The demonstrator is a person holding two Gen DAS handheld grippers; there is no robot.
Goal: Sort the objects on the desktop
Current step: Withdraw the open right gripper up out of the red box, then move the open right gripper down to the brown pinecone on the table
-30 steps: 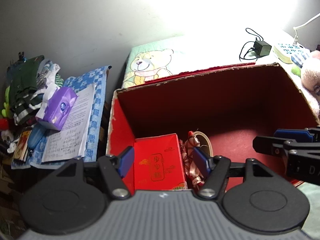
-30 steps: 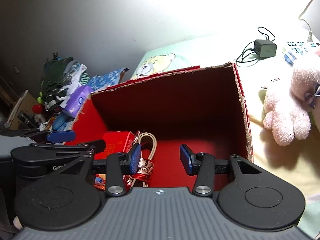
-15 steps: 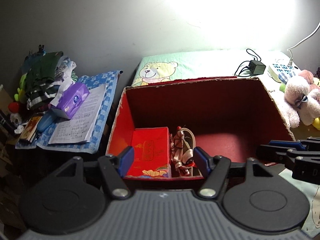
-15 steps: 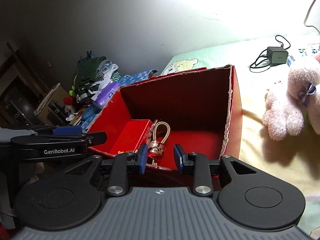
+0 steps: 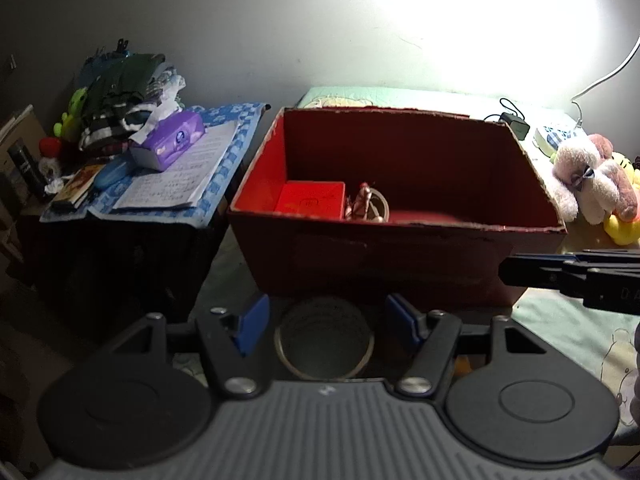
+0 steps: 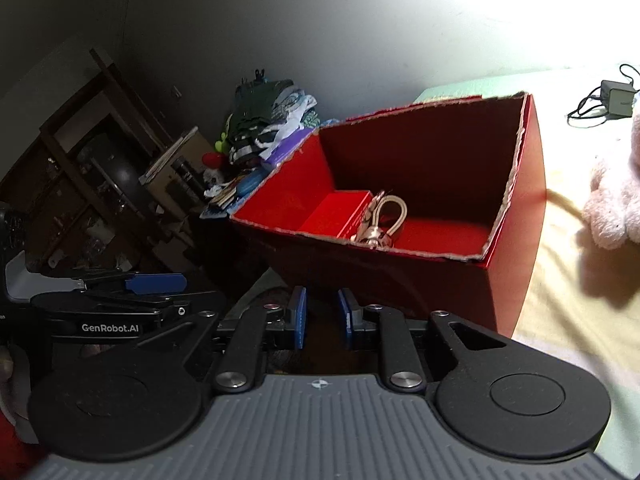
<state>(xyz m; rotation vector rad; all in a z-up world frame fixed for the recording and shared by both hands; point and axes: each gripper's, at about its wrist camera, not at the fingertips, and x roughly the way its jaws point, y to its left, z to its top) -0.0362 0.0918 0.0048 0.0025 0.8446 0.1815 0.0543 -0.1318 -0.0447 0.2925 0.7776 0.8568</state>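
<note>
A red cardboard box (image 5: 400, 256) (image 6: 516, 216) stands open on the bed. It holds a small red gift box (image 5: 310, 200) (image 6: 334, 214) and a looped cord with a trinket (image 5: 368, 208) (image 6: 384, 220). My left gripper (image 5: 328, 326) is open in front of the box's near wall. Its blue pads flank a round metal-rimmed tin (image 5: 324, 340) lying just below them, and contact cannot be told. My right gripper (image 6: 322, 316) also sits before the box, its pads a narrow gap apart with nothing seen between them. Each gripper shows in the other's view, the right gripper (image 5: 572, 276) and the left gripper (image 6: 132, 284).
Left of the box, a side table with a blue checked cloth (image 5: 236, 136) carries a purple tissue pack (image 5: 170, 142), papers (image 5: 180, 180) and piled clothes (image 5: 120, 96). Plush toys (image 5: 588, 176) (image 6: 612, 200), a charger (image 5: 516, 126) (image 6: 616, 96) and a power strip lie on the bed at right.
Both grippers pulled back out of the box and lower, so its front wall now faces me. The round tin came into view between the left fingers. The right gripper's fingers narrowed.
</note>
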